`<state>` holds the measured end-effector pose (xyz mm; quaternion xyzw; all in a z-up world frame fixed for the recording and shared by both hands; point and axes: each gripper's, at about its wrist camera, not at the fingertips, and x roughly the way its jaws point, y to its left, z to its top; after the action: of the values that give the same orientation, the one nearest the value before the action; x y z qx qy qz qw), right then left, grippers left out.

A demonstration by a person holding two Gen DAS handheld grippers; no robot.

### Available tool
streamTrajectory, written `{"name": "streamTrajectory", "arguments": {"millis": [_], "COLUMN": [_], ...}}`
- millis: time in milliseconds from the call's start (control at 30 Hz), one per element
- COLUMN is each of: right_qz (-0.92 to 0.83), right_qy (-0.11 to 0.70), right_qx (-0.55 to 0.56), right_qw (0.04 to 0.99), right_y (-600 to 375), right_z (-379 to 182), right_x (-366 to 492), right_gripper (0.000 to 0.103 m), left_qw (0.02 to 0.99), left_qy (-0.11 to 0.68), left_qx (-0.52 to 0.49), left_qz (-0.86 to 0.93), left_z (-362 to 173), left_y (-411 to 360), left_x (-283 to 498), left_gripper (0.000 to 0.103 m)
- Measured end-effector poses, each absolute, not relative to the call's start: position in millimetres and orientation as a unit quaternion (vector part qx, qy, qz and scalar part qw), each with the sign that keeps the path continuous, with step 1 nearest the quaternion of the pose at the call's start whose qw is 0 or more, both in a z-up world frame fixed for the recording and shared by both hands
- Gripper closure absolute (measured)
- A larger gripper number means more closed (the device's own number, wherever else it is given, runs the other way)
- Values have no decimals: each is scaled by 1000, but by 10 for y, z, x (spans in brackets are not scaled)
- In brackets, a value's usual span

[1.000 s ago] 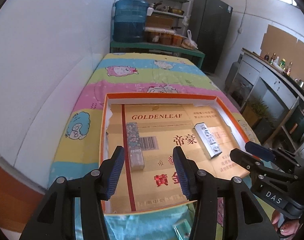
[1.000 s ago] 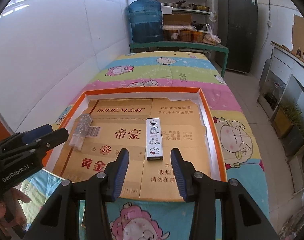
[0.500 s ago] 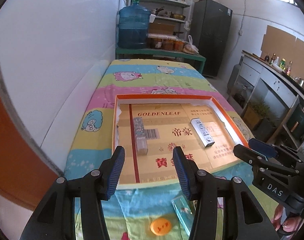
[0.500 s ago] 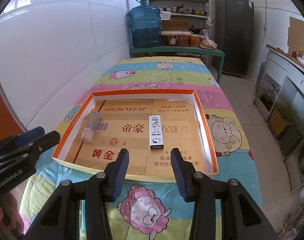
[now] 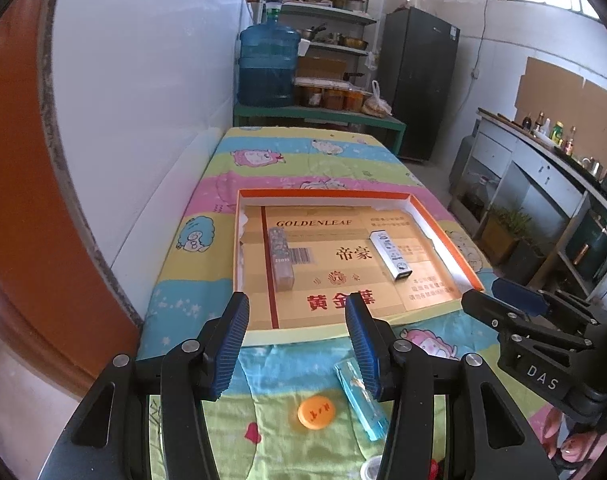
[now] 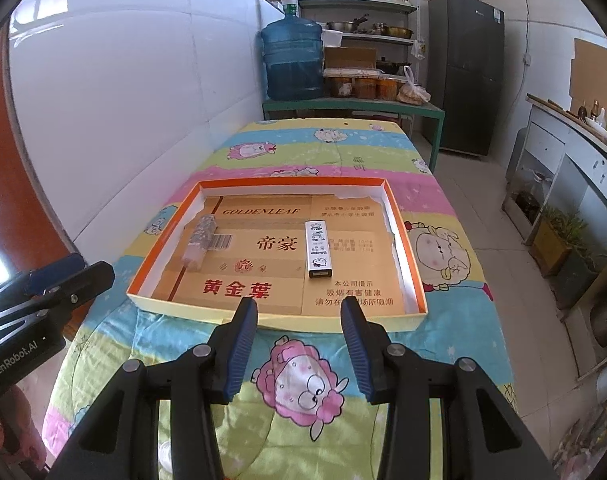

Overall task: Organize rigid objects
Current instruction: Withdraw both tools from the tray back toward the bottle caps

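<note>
Left wrist view: the left gripper [image 5: 295,340] fills the bottom of the frame, its blue pads apart with nothing between them — released. Past its tips, in mid-frame, sits an orange-rimmed tray [image 5: 443,236] on a cartoon-print cloth [image 5: 303,160]. Inside the tray, a patterned box [image 5: 280,258] lies at left-centre and a white box [image 5: 390,255] at right-centre, well apart, both flat on the cardboard lining. Nearer the camera, outside the tray, an orange cap [image 5: 316,412] lies on the cloth between the fingers, and a light-blue packet [image 5: 363,404] lies just beside the right finger, partly hidden by it. The right gripper [image 5: 515,304] enters from the right edge.

Right wrist view: the right gripper [image 6: 299,336] at the bottom is likewise released — pads apart over the cloth, short of the tray's near rim. The left gripper shows at the left edge.
</note>
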<state>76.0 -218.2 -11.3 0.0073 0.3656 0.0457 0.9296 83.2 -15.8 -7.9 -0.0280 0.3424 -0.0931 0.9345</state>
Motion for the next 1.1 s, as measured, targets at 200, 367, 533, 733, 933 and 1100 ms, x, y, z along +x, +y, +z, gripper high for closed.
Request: {"name": "streamTrajectory", "arguments": {"millis": [200, 367, 533, 733, 933, 1100], "right_qz": [46, 44, 42, 43, 47, 53], "right_qy": [362, 365, 369, 371, 371, 375], "right_qx": [8, 9, 14, 11, 4, 3], "right_qw": [931, 930, 928, 927, 927, 925], "right_y": [-2173, -2173, -2184, -2164, -2156, -2177], "right_z": [-92, -109, -146, -161, -191, -264], "right_x": [610, 508, 413, 318, 194, 48], "right_gripper": [60, 60, 60, 60, 60, 60], "left_qw": [936, 934, 932, 929, 928, 926], "left_qy": [338, 340, 345, 349, 351, 354], "left_qx": [-30, -37, -43, -49, -46, -51], "left_qz": [-97, -101, -104, -108, -113, -119], "left_z": [-40, -62, -109, -146, -173, -233], "left_y": [-151, -116, -82, -54, -59, -42], "left_x": [646, 546, 482, 388, 305, 234], "left_gripper": [51, 51, 51, 51, 51, 51]}}
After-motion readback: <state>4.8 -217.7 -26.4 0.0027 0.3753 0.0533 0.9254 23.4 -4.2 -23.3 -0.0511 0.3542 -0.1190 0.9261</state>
